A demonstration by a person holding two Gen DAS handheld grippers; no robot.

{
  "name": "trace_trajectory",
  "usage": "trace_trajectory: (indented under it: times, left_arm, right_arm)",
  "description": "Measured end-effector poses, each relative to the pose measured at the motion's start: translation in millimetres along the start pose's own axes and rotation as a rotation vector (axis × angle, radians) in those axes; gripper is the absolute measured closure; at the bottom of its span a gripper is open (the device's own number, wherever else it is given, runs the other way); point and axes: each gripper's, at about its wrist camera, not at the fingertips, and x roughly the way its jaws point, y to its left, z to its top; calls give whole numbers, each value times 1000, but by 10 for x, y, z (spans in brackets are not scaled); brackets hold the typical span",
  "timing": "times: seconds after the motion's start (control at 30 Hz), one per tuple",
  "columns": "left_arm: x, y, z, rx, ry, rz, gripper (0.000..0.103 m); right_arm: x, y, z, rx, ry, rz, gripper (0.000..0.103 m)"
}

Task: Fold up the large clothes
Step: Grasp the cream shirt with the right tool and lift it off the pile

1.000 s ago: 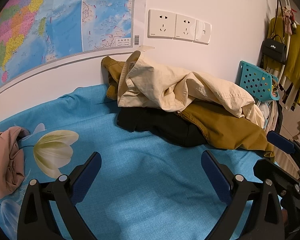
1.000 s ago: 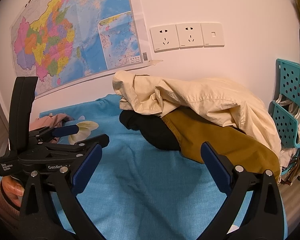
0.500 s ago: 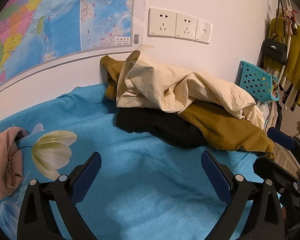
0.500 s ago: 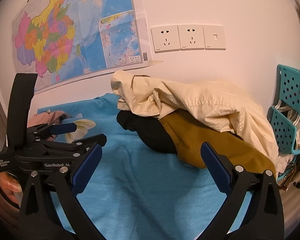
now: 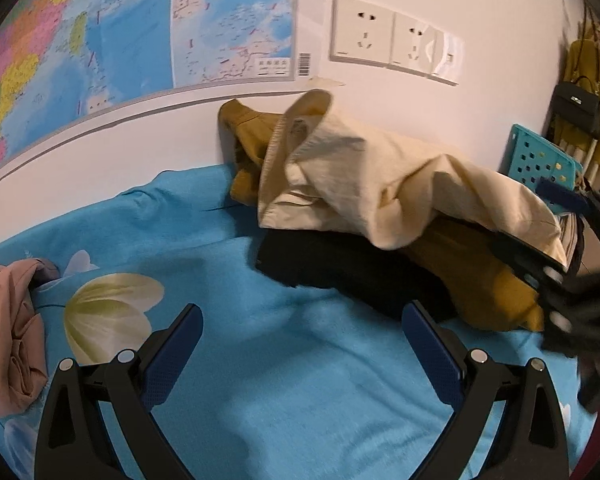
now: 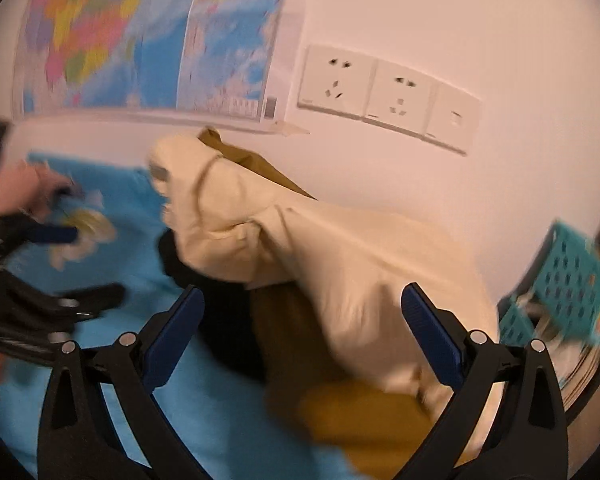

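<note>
A heap of clothes lies against the wall on the blue bedsheet (image 5: 300,380): a cream jacket (image 5: 364,176) on top, a black garment (image 5: 332,268) under it, mustard trousers (image 5: 476,280) to the right. My left gripper (image 5: 300,320) is open over bare sheet just short of the black garment. My right gripper (image 6: 300,308) is open too, close over the heap, with the cream jacket (image 6: 340,252) and the black garment (image 6: 228,320) between its fingers without touching. The right wrist view is motion-blurred. The right gripper (image 5: 560,248) also shows at the left wrist view's right edge.
A folded pink garment (image 5: 8,340) lies at the sheet's left edge. A map (image 5: 140,28) and wall sockets (image 5: 392,44) are on the wall behind. A teal plastic basket (image 5: 540,160) and hanging clothes stand at the right. The left gripper (image 6: 40,292) and a hand show in the right wrist view.
Both grippers have moved in toward the heap. The right one has swung faster, rightward and closer, and now hangs over the cream jacket. Both stay open.
</note>
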Motion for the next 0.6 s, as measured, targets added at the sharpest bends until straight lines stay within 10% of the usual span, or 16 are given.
trace_trajectory:
  times: [0.13, 0.2, 0.3, 0.5, 0.6]
  left_arm:
    - [107, 69, 22, -13, 20, 15, 6]
    - [170, 102, 23, -17, 32, 20, 6]
    - [226, 142, 15, -17, 43, 30, 6]
    - [362, 270, 12, -39, 64, 39, 6]
    - [437, 302, 2, -48, 82, 47, 6]
  right_arm:
    - [440, 7, 113, -106, 84, 1, 21]
    - [517, -2, 138, -131, 112, 17, 65]
    - [289, -139, 187, -131, 93, 85, 88]
    - [-332, -513, 113, -75, 31, 136, 83]
    - [-168, -310, 6, -211, 81, 41, 29]
